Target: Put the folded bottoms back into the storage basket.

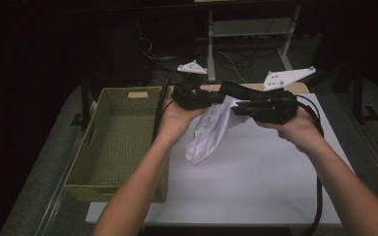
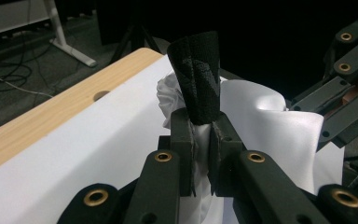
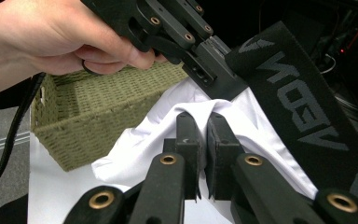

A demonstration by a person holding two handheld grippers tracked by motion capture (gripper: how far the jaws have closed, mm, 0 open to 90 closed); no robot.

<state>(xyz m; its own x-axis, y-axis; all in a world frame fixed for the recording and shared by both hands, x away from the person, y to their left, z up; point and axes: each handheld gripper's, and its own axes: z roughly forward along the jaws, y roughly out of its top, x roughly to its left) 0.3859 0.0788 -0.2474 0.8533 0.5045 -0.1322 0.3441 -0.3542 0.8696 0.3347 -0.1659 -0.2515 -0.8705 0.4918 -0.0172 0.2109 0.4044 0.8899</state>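
Hanging white garment pinched between left tool and right tool

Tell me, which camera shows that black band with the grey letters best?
The right gripper view: there the black band runs broad and close, its grey lettering plain. The left gripper view shows it end-on, standing above the fingers. In the high view it lies hidden among the grippers.

I see a white garment with a black waistband lettered in grey, an olive-green woven basket, black grippers and a white table sheet.
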